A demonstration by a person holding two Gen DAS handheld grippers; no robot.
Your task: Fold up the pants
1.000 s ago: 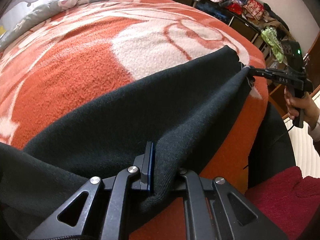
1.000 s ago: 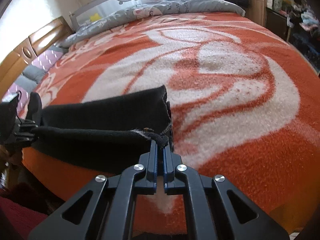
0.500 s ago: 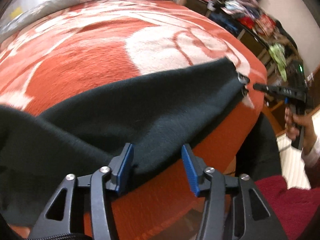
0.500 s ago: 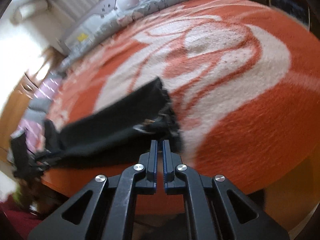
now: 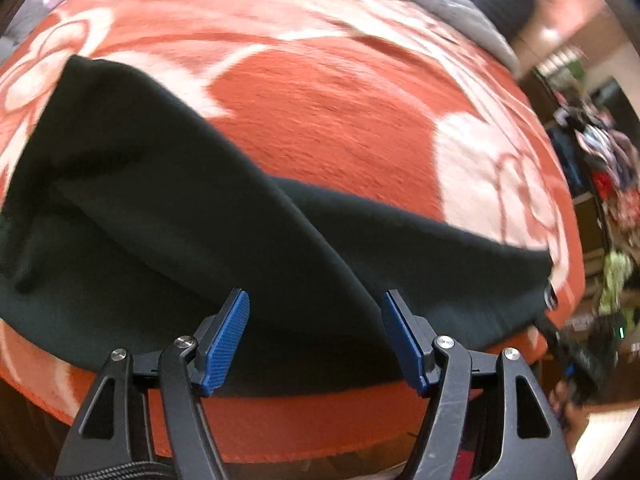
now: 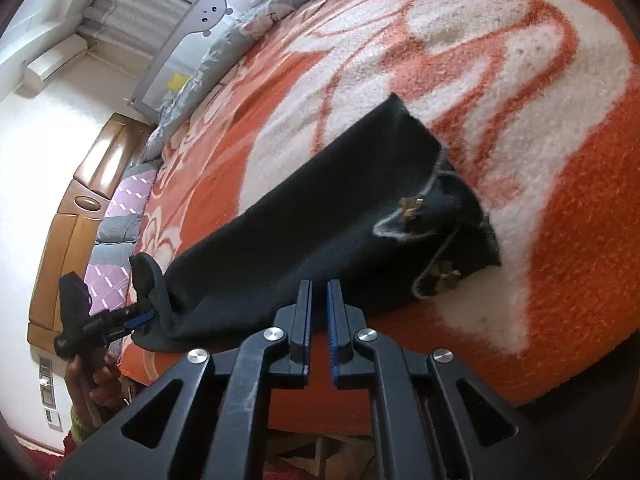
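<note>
The black pants lie folded lengthwise along the near edge of the bed with the orange and white blanket. My left gripper is open and empty, its blue pads just above the pants' near edge. In the right wrist view the pants lie flat, the waist end with its drawstring at the right. My right gripper is nearly shut with a narrow gap, empty, just short of the pants' edge. The left gripper shows far left, by the other end.
Grey pillows and a headboard lie at the far end of the bed. A wooden cabinet stands beside the bed. Shelves with piled clothes are at the right. The right hand-held gripper shows low right, blurred.
Both grippers have let go of the pants, which now lie on the blanket. The left gripper opened wide and swung left. The right gripper drew back from the waist end.
</note>
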